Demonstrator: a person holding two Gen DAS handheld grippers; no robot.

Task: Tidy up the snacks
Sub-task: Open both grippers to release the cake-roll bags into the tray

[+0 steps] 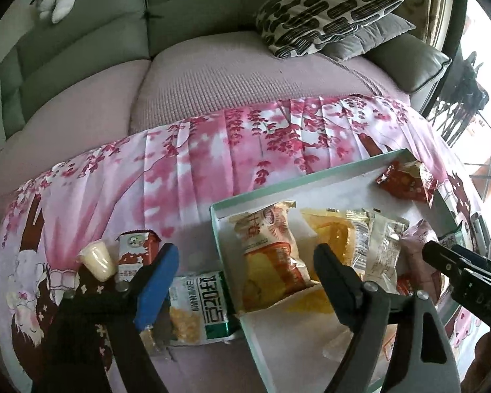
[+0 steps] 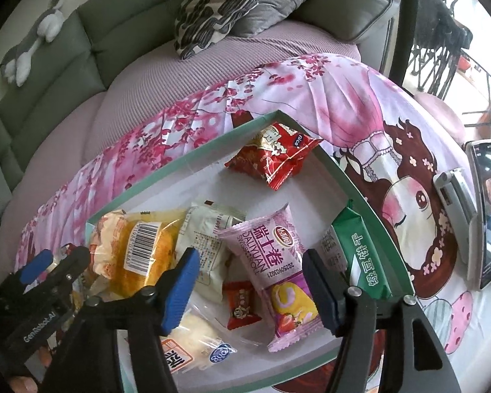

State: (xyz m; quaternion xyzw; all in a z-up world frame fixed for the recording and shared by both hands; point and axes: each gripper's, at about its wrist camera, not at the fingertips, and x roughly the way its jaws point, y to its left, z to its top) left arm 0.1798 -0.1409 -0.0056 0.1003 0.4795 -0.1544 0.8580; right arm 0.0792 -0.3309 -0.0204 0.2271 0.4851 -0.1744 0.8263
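Observation:
A green-rimmed white box (image 1: 311, 177) (image 2: 186, 160) lies on a pink floral cloth and holds several snacks: an orange cake pack (image 1: 271, 249) (image 2: 140, 255), a red packet (image 1: 406, 180) (image 2: 275, 157), a purple Swiss-roll pack (image 2: 278, 268) and a green wafer pack (image 2: 360, 255). Left of the box lie a green-and-white packet (image 1: 199, 308), a brown-and-white packet (image 1: 134, 252) and a pale jelly cup (image 1: 96, 260). My left gripper (image 1: 245, 268) is open and empty, straddling the box's left wall. My right gripper (image 2: 250, 278) is open and empty above the purple pack.
The cloth (image 1: 212, 150) covers a table in front of a grey-green sofa (image 1: 81, 42) with patterned cushions (image 1: 327, 9). A phone (image 2: 487, 209) and a silver device (image 2: 455, 196) lie on the cloth to the right of the box.

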